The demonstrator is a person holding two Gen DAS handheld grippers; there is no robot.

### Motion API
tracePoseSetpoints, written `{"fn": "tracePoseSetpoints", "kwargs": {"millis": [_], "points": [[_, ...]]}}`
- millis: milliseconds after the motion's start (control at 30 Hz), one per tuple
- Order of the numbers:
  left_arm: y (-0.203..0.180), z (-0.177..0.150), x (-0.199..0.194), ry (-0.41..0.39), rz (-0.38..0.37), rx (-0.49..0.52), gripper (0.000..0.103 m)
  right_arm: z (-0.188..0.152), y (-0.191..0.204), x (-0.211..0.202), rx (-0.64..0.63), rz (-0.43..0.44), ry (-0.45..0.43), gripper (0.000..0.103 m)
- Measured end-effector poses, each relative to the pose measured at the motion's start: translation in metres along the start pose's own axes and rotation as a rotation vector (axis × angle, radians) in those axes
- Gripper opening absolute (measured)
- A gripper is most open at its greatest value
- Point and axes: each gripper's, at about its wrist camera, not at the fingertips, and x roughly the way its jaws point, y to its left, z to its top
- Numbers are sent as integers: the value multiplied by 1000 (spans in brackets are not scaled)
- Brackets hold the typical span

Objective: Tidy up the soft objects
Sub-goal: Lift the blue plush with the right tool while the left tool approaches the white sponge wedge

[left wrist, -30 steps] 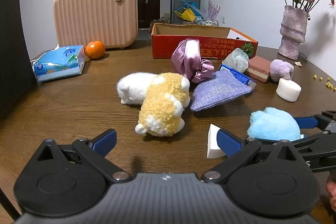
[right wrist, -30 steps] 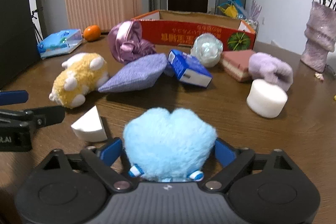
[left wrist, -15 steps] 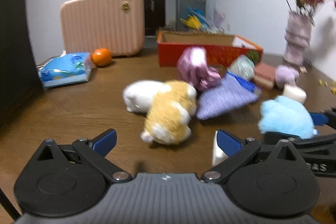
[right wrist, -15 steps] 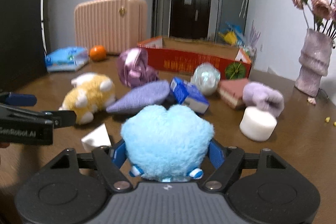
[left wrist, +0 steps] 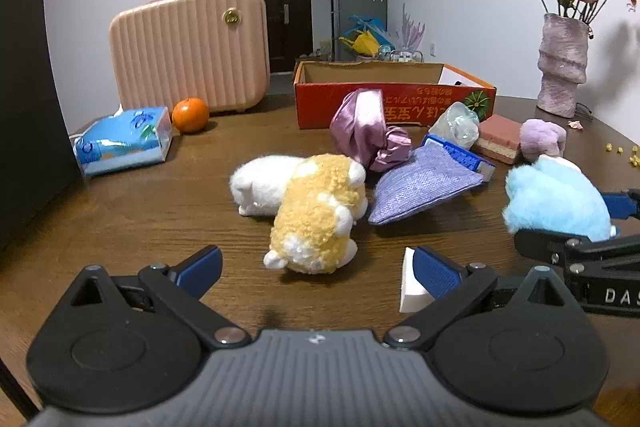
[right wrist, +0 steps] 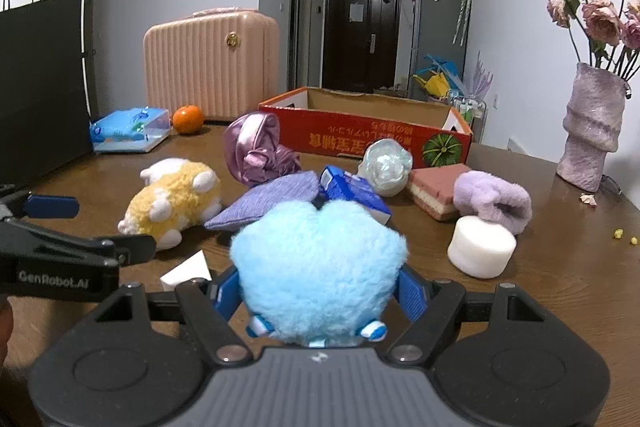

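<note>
My right gripper (right wrist: pixel 320 293) is shut on a fluffy light-blue plush (right wrist: pixel 318 271) and holds it above the table; it also shows at the right of the left wrist view (left wrist: pixel 556 201). My left gripper (left wrist: pixel 316 269) is open and empty, low over the table. Just ahead of it lie a yellow plush (left wrist: pixel 316 215) and a white plush (left wrist: pixel 262 183). A white foam wedge (left wrist: pixel 412 293) sits by its right finger. A purple pouch (left wrist: pixel 424 187), a pink satin cloth (left wrist: pixel 368 135) and an open red cardboard box (left wrist: pixel 394 99) lie further back.
A pink case (left wrist: pixel 192 47), an orange (left wrist: pixel 190 115) and a tissue pack (left wrist: pixel 122 139) stand at the back left. A blue carton (right wrist: pixel 354 193), a pink sponge (right wrist: pixel 438 189), a lilac plush (right wrist: pixel 492 201), a white foam cylinder (right wrist: pixel 480 251) and a flower vase (right wrist: pixel 590 133) are at the right.
My right gripper has closed on the blue plush and lifted it off the table. The left gripper has stayed open, about where it was.
</note>
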Motion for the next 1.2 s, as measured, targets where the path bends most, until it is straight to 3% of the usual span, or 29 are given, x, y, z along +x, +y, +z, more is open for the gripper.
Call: {"fn": "tracePoseSetpoints", "kwargs": {"millis": [433, 900, 1200], "points": [[-28, 2, -9, -15, -19, 64, 103, 0, -27, -17, 65, -28, -71, 76], [-63, 7, 9, 47, -45, 136, 103, -3, -57, -21, 130, -77, -84, 76], [-65, 3, 29, 114, -64, 111, 77, -4, -55, -17, 120, -78, -68, 76]]}}
